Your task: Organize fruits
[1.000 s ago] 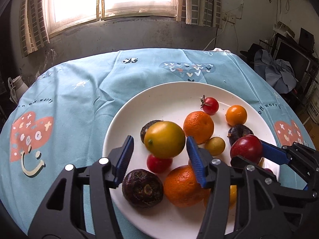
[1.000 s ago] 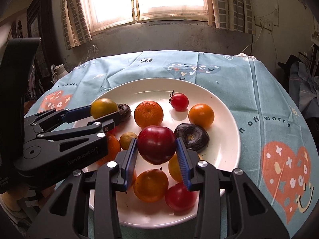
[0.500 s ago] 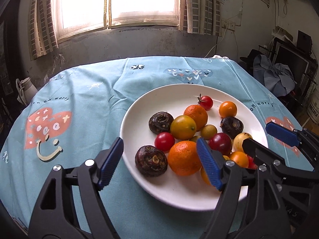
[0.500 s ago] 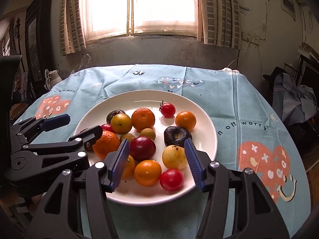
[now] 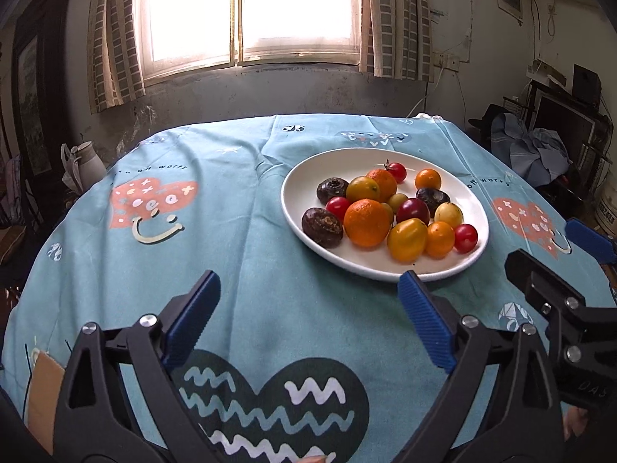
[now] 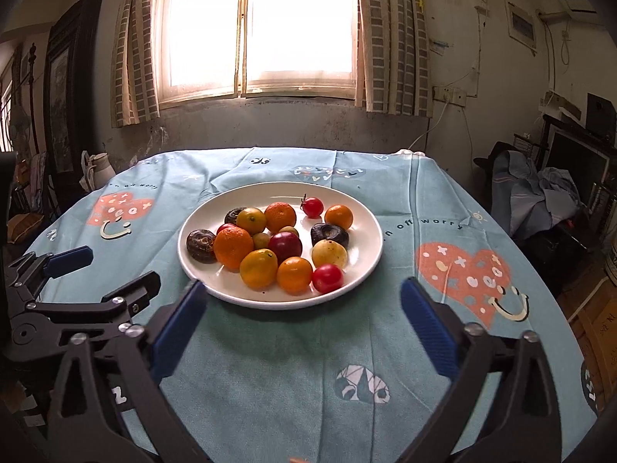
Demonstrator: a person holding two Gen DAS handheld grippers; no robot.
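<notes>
resting on a round table under a blue patterned tablecloth (image 6: 270, 347), a white plate (image 6: 370, 231) holds every fruit in one heap, the big orange (image 6: 233, 247) at its 9 o'clock and a cherry tomato (image 6: 327, 277) at 5 o'clock. the left gripper (image 5: 308, 320) and right gripper (image 6: 300, 324) hover near the plate's 6 o'clock rim, both spread wide and empty. the sorting looks finished, so the best move is probably to hold clear without nudging the rim.

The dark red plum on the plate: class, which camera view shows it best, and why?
The right wrist view. There the plum sits near the picture's middle on the white plate, most of its top unobstructed. The left wrist view shows it off to the right, partly hidden behind other fruit.
</notes>
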